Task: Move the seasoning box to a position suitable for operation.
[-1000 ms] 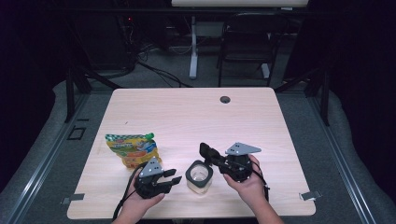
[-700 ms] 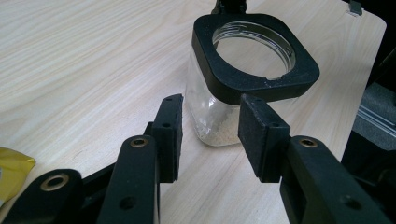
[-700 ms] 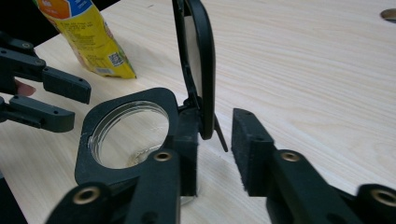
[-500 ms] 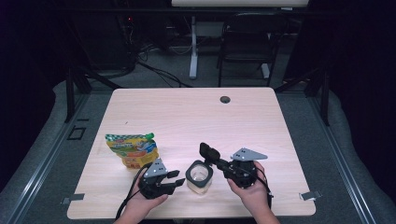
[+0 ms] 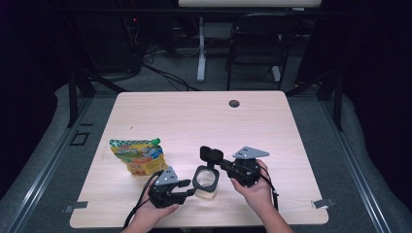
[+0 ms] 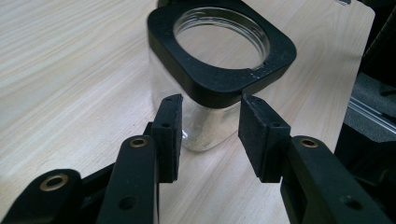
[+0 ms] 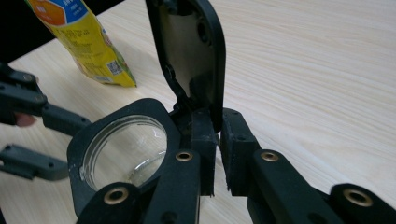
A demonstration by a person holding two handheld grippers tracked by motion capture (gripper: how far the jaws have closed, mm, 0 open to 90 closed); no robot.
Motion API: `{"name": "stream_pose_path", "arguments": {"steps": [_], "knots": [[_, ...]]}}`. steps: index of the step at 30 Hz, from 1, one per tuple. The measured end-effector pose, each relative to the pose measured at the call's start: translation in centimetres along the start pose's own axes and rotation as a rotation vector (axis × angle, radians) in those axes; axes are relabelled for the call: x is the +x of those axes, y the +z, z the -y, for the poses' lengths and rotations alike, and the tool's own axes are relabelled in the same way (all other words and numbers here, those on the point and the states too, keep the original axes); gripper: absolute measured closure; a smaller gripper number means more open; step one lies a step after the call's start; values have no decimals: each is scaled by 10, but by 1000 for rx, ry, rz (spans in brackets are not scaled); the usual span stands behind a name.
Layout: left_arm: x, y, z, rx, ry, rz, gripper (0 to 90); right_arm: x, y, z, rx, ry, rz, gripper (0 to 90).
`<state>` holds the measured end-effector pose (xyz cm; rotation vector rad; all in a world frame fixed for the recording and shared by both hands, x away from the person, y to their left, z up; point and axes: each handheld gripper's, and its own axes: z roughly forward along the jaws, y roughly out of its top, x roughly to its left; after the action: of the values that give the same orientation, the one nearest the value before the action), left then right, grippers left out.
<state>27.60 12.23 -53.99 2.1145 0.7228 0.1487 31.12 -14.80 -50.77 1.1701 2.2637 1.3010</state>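
My right claw (image 7: 215, 154) is clamped on the hinged black lid (image 7: 189, 56) of the jar (image 7: 126, 149): its jaws have just been closing, and the right gripper view shows the two pads pinching the lid's lower edge right at the hinge, with only a thin slit left between them. The lid stands up nearly vertical from the jar's black square collar, inner face turned toward the jar mouth. In the high view that same claw (image 5: 219, 163) reaches in from the right, with the lid (image 5: 211, 155) raised above the jar (image 5: 206, 180).

My left claw (image 6: 210, 135) is open. Through the left gripper view its two pads stand apart just in front of the jar (image 6: 219, 60), level with the clear glass wall beneath the collar, and neither pad touches it. I can see grainy pale residue at the bottom of the glass; the round mouth is uncovered. In the high view the left claw (image 5: 188, 188) sits just left of the jar, pointing at it.

The jar stands upright on the wooden counter (image 5: 204, 121), near its front edge, between my two hands. Behind and to the left of the left claw lies a yellow snack pouch (image 5: 137, 154) with a green cap, near but clear of the jar. Far across the counter there is a small round grommet hole (image 5: 234, 103).
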Motion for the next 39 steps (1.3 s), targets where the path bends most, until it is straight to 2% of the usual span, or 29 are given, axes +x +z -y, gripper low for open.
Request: {"name": "stream_pose_path", "arguments": {"steps": [5, 8, 11, 15, 18, 23, 24, 25, 26, 29, 31, 34, 39], "knots": [[0, -1, 0, -3, 0, 5, 608, 0, 12, -7, -6, 5, -13, 832], [0, -1, 0, -1, 4, 4, 608, -2, 18, -10, -17, 33, -23, 824], [0, -1, 0, 2, 5, 3, 608, -2, 21, -12, -20, 36, -18, 826], [0, -2, 1, 0, 2, 0, 606, -1, 20, -9, 2, 22, 6, 855], [1, -3, 1, -2, 1, -5, 604, -1, 18, -6, -1, 26, -7, 855], [3, -8, 1, -11, -6, -16, 602, 2, 14, -6, 0, 10, 6, 849], [4, -9, 1, -21, -12, -10, 602, 1, 13, -6, -2, 11, 3, 843], [4, -10, 1, -23, -15, -26, 602, 1, 12, -7, -1, 12, -3, 838], [6, -12, 2, -24, -24, -9, 602, 1, 10, -8, 0, 15, -3, 834], [8, -17, 3, -28, -33, -16, 602, 0, 3, -7, 12, 7, -2, 802], [10, -22, 2, -26, -26, -26, 605, 1, -1, -5, 9, 5, 2, 779], [15, -32, 2, -41, -46, -48, 606, 2, -7, -3, 10, -8, 12, 756], [25, -47, 2, -59, -89, -59, 608, 5, -14, -5, 0, -5, 3, 726]]}}
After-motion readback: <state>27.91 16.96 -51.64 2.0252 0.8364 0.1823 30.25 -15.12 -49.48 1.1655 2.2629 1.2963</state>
